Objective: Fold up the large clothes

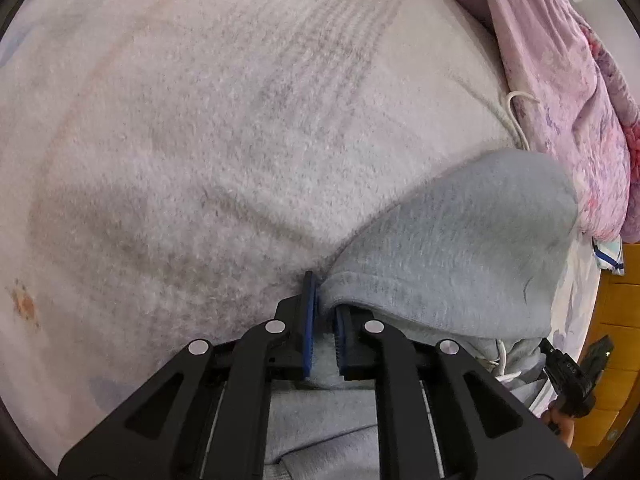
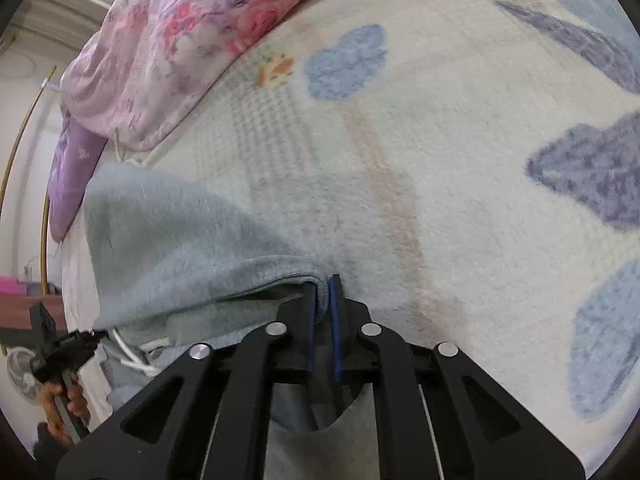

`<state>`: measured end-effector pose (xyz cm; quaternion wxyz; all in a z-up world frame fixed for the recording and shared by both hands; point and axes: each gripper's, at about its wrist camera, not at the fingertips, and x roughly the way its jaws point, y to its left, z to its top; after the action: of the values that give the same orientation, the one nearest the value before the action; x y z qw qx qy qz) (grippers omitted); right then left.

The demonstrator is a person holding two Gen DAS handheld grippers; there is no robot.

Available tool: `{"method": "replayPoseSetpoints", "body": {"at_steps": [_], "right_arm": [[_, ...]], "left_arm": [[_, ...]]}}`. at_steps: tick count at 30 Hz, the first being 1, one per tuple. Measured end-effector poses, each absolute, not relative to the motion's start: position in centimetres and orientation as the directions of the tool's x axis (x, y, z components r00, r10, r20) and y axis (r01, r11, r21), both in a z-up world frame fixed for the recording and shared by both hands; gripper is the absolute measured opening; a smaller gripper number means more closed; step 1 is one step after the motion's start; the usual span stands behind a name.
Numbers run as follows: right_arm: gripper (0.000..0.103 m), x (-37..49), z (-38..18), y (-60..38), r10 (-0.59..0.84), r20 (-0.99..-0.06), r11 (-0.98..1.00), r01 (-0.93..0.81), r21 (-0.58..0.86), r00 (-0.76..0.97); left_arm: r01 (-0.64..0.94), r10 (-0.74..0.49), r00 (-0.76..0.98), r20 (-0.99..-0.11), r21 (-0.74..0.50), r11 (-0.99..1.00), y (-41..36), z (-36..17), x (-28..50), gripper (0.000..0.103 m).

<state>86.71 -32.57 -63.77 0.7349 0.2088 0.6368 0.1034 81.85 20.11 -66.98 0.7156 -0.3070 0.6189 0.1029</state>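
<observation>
A grey hooded sweatshirt (image 1: 460, 240) lies on a fuzzy white blanket (image 1: 200, 140). My left gripper (image 1: 325, 300) is shut on the sweatshirt's thick edge, and the cloth bulges to the right of its blue pads. In the right wrist view the same grey sweatshirt (image 2: 168, 240) spreads to the left, and my right gripper (image 2: 323, 300) is shut on its folded edge. White drawstrings (image 2: 136, 356) hang below the cloth. Each view shows the other gripper at its lower outer edge, in a hand.
A pink floral quilt (image 1: 560, 100) is heaped at the bed's far side and also shows in the right wrist view (image 2: 180, 40). The blanket has blue cloud shapes (image 2: 592, 168). A purple pillow (image 2: 72, 176) lies at the left. Wooden flooring (image 1: 616, 340) shows beyond the bed edge.
</observation>
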Motion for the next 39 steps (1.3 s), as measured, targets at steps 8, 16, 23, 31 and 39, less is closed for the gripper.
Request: {"method": "replayPoseSetpoints", "body": {"at_steps": [8,16,23,31,39], "right_arm": [[0.063,86.7,-58.5,-32.2,0.359,-0.927,0.933,-0.003,0.360,0.110],[0.065,92.7,-56.6,-24.9,0.421,-0.888,0.902,-0.190,0.388,0.185],[0.065,97.9,-61.0,-16.2,0.468,-0.877,0.854,-0.310,0.417,0.109],[0.011,97.7,-63.5,-14.4,0.578,-0.811,0.798,-0.269,0.540,0.087],[0.008,87.1,-53.7,-17.4,0.565,-0.746,0.799,-0.458,0.389,0.352]], "left_arm": [[-0.455,-0.298,0.280,-0.913,-0.399,0.796,20.4,-60.5,81.3,0.067],[-0.421,-0.288,0.323,-0.901,-0.410,0.809,18.3,-61.8,87.4,0.072],[-0.294,-0.184,0.213,-0.960,-0.242,0.925,13.7,-66.1,94.5,0.072],[-0.163,-0.122,0.279,-0.953,-0.172,0.972,10.8,-65.2,94.3,0.003],[-0.115,-0.199,0.512,-0.836,-0.297,0.948,10.8,-56.7,84.1,0.003]]}}
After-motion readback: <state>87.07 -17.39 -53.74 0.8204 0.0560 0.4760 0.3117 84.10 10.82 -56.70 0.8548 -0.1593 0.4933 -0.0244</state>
